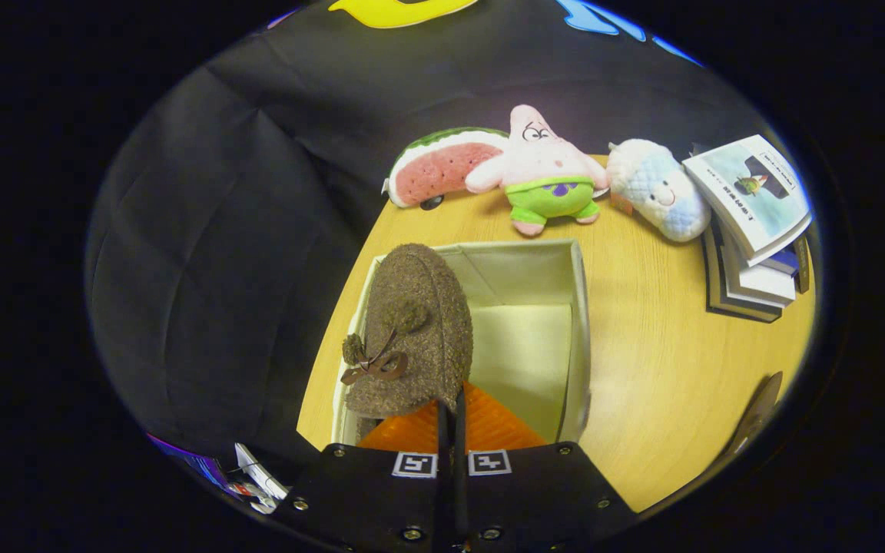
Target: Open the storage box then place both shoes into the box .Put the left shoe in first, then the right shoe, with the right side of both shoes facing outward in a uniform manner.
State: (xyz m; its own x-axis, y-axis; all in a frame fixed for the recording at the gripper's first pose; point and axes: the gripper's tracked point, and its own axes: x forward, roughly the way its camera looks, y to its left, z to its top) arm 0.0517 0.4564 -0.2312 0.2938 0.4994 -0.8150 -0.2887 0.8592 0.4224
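A brown fuzzy shoe (412,330) with a small bow and pom-poms hangs toe-forward over the left half of the open cream storage box (581,322). My gripper (450,411) is shut on the shoe's heel edge, its two fingers pressed almost together. The right half of the box shows a bare pale floor. Well to the right of the fingers, a dark brown shape (757,411) lies on the wooden table (665,361); I cannot tell what it is.
Beyond the box, a watermelon plush (442,165), a pink star plush (546,173) and a white-blue plush (657,188) line the wall. A stack of books (754,230) sits at the far right. The table's left edge runs close beside the box.
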